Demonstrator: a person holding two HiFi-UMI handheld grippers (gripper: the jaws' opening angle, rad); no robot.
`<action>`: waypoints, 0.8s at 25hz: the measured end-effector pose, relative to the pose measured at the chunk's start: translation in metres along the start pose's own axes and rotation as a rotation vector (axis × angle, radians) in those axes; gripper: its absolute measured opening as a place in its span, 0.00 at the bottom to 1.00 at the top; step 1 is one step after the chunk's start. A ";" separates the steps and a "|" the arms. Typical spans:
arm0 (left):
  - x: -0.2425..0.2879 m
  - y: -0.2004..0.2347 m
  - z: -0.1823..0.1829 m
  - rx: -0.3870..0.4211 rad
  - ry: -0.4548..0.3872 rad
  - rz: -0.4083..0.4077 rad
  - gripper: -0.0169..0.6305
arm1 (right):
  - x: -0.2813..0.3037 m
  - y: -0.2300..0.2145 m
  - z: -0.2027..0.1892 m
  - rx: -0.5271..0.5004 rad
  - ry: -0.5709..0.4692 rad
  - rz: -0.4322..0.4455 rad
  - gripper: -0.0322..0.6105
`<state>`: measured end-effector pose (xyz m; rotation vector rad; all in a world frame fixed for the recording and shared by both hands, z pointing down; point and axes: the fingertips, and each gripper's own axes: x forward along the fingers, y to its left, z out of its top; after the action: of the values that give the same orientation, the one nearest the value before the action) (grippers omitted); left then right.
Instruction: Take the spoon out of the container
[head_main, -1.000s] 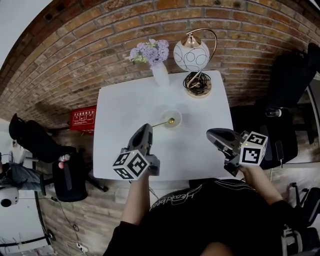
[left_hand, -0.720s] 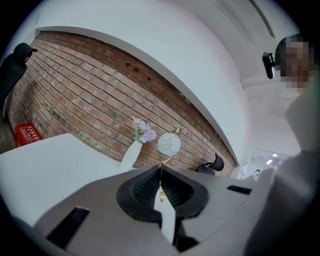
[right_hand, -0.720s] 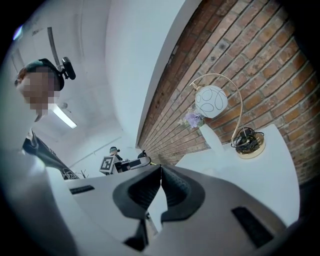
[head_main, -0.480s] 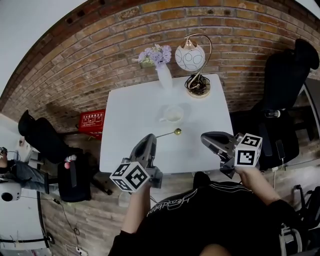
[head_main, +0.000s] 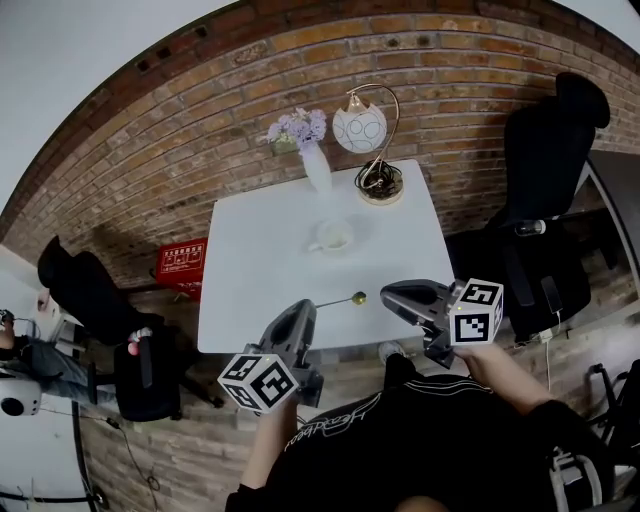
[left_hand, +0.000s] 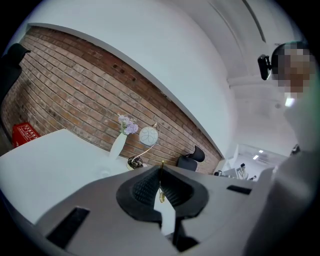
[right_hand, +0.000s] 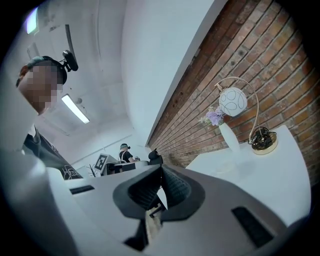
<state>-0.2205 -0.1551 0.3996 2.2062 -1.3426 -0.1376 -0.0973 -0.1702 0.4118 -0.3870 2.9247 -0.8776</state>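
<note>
A small white cup (head_main: 330, 238) stands in the middle of the white table (head_main: 260, 290). My left gripper (head_main: 305, 308) is shut on the thin handle of a golden spoon (head_main: 345, 299). The spoon points right, level above the table's front edge, and its round bowl is well clear of the cup. In the left gripper view the spoon (left_hand: 161, 196) shows as a gold sliver between the closed pads of that gripper (left_hand: 162, 172). My right gripper (head_main: 385, 293) hovers just right of the spoon's bowl. Its jaws are shut with nothing between them, as the right gripper view (right_hand: 161, 170) also shows.
A white vase of lilac flowers (head_main: 312, 160) and a globe lamp on a gold base (head_main: 365, 150) stand at the table's far edge. A black office chair (head_main: 545, 170) is to the right. On the floor to the left are a red crate (head_main: 180, 262) and another dark chair (head_main: 90, 290).
The left gripper has drawn the spoon out of the cup and back toward the table's front edge. The right gripper has drifted left, closer to the spoon's bowl.
</note>
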 end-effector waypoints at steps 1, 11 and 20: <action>-0.003 -0.003 -0.002 0.003 0.002 -0.001 0.04 | -0.001 0.002 -0.002 -0.001 0.000 0.000 0.05; -0.022 -0.018 -0.013 0.005 0.001 -0.014 0.04 | -0.006 0.022 -0.014 -0.018 0.005 0.000 0.05; -0.029 -0.023 -0.012 0.004 0.000 -0.016 0.04 | -0.007 0.030 -0.014 -0.013 0.007 -0.001 0.05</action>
<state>-0.2121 -0.1180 0.3928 2.2205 -1.3270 -0.1403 -0.0994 -0.1370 0.4071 -0.3867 2.9385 -0.8619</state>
